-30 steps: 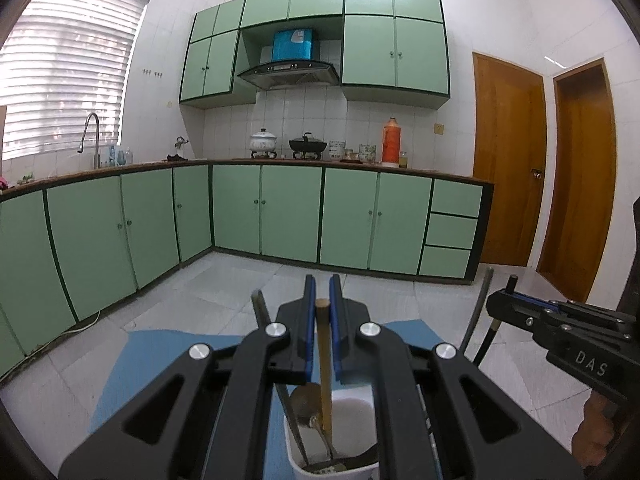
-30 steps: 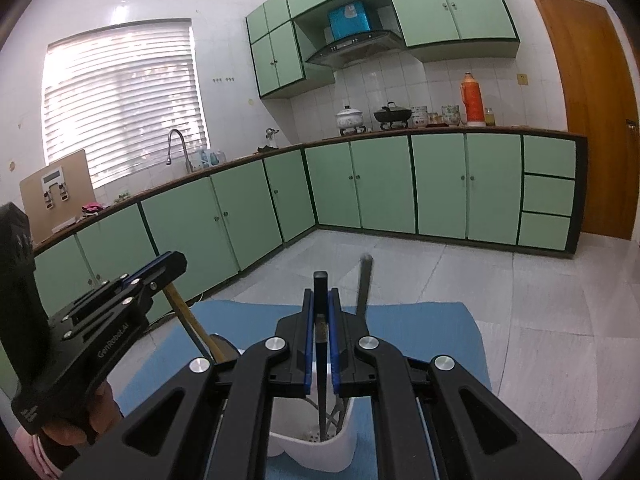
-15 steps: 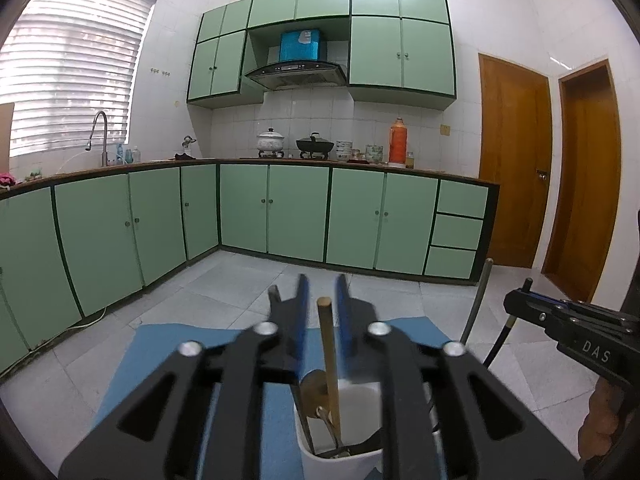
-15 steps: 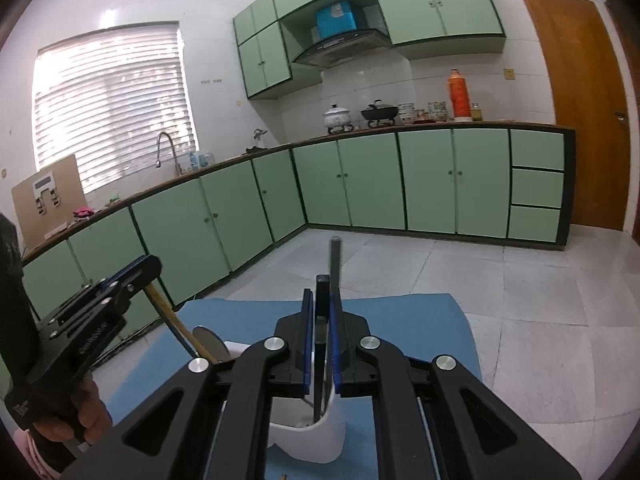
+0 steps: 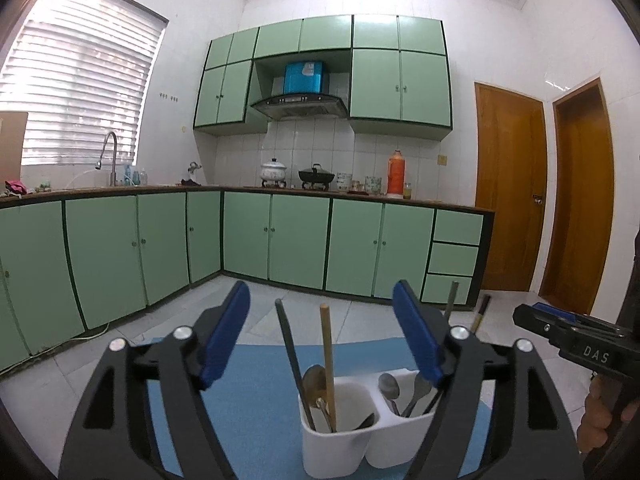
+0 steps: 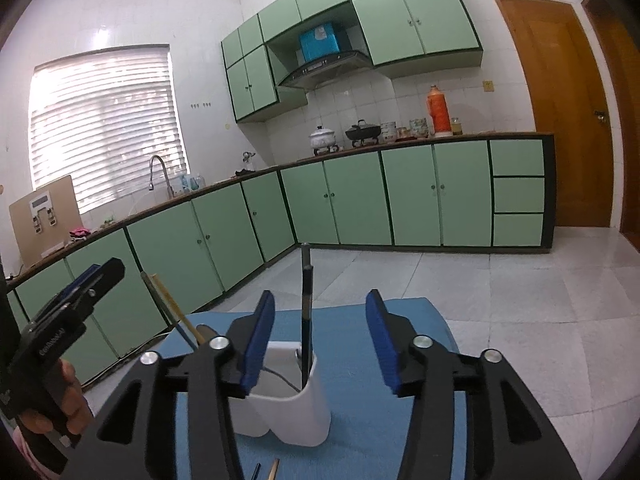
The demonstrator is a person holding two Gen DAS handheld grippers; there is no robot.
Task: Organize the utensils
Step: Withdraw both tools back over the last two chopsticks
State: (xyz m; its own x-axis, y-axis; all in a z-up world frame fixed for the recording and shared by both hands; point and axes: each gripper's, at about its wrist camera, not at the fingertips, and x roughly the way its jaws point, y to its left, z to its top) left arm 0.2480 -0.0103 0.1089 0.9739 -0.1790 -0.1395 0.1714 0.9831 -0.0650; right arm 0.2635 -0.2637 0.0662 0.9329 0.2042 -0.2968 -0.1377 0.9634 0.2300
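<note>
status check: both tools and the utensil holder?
Left tool and right tool just opened, nothing gripped. Wooden stick and dark handle stand in white holder. Nothing in the way.

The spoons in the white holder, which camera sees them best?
The left wrist view. It looks down into the white holder and shows the spoons in both cups. The right wrist view sees the holder from the side, so only handles poke out; no spoon bowls show.
</note>
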